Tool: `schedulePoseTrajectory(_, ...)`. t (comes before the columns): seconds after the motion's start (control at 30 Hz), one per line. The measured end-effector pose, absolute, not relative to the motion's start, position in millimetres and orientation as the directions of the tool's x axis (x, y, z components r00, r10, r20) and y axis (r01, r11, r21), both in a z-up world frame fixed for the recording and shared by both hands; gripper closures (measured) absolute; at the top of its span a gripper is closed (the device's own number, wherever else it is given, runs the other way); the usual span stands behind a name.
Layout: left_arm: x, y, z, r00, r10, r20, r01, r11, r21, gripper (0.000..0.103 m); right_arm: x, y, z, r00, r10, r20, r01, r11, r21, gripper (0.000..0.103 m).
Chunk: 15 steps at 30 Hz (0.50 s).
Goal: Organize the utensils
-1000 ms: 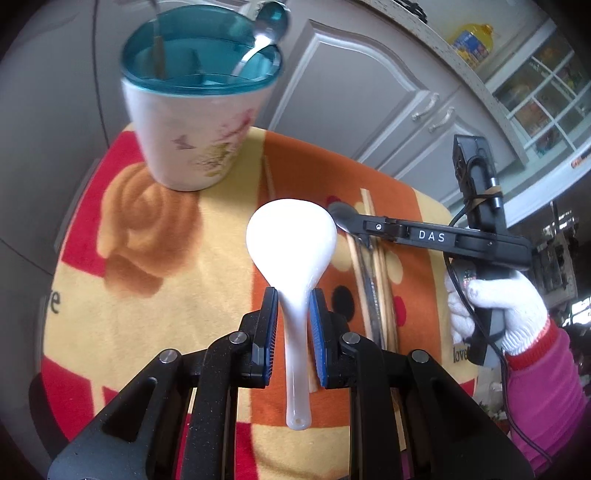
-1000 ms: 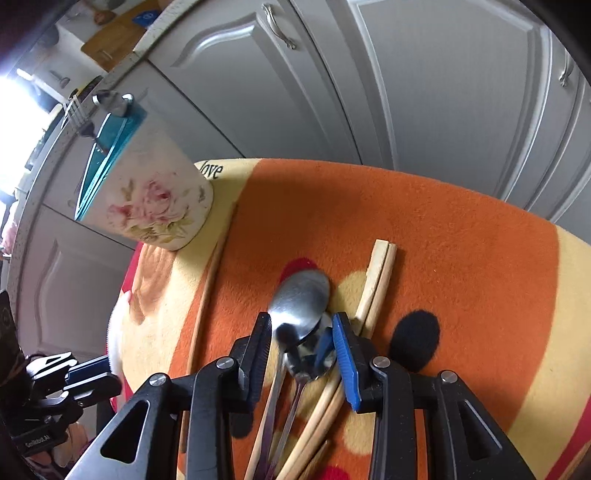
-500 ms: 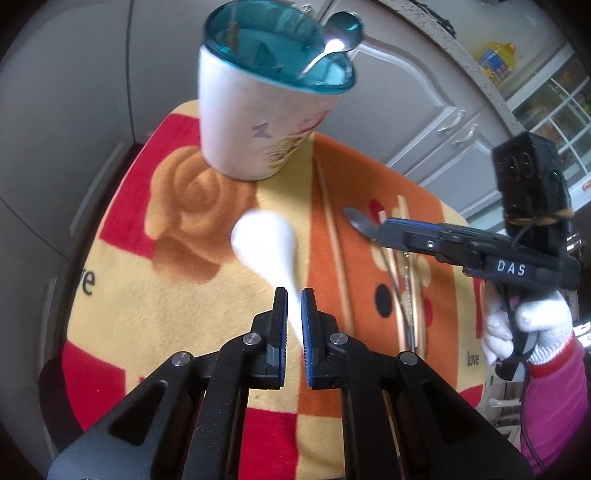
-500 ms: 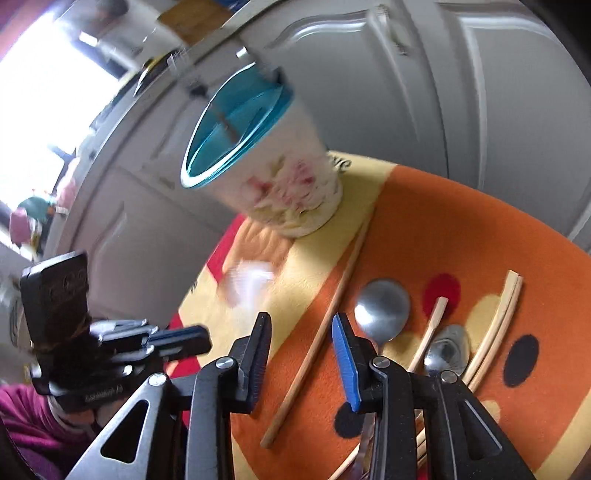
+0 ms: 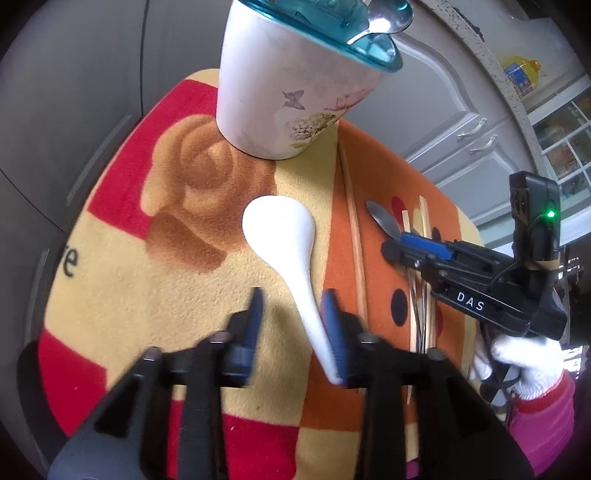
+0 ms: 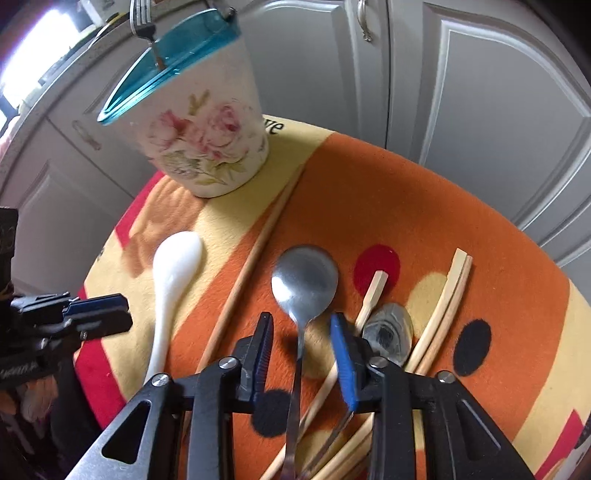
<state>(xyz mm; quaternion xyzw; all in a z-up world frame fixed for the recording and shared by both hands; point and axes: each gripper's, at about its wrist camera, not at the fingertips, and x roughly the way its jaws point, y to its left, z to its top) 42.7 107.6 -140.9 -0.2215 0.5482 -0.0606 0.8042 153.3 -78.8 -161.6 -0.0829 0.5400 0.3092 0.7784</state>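
A floral utensil holder (image 5: 291, 85) with a teal lid (image 6: 166, 62) stands at the back of the cloth; a metal spoon (image 5: 384, 16) and a fork (image 6: 142, 22) stick out of it. A white ceramic spoon (image 5: 284, 236) lies on the cloth (image 5: 122, 295). My left gripper (image 5: 291, 317) is open, its jaws either side of the white spoon's handle. My right gripper (image 6: 303, 339) is open over the handle of a metal spoon (image 6: 304, 280). A second metal spoon (image 6: 388, 328) and several chopsticks (image 6: 443, 306) lie beside it.
A long single chopstick (image 6: 255, 258) lies between the white spoon (image 6: 173, 273) and the metal spoons. Grey cabinet doors (image 6: 461, 92) stand behind the round table. My right gripper shows in the left wrist view (image 5: 402, 251), held by a white-gloved hand (image 5: 524, 362).
My left gripper was shut on the white spoon in the air; it has lowered and opened, and the spoon now lies on the cloth. My right gripper lifted, then came back over the metal spoon.
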Motion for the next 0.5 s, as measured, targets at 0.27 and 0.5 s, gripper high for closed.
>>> schedulePoseTrajectory(0.27, 63, 80, -149, 0.383, -0.259, -0.887, -0.129, 0.936, -0.329, 0.063, 156, -77, -159, 0.256, 0.397, -0.881, -0.595, 0.783, 0.181, 0.096)
schedulePoseTrajectory(0.5, 75, 62, -152, 0.41, -0.2, -0.89, -0.03, 0.972, -0.232, 0.086, 154, -92, -162, 0.247, 0.464, -0.851, -0.556, 0.787, 0.268, 0.1)
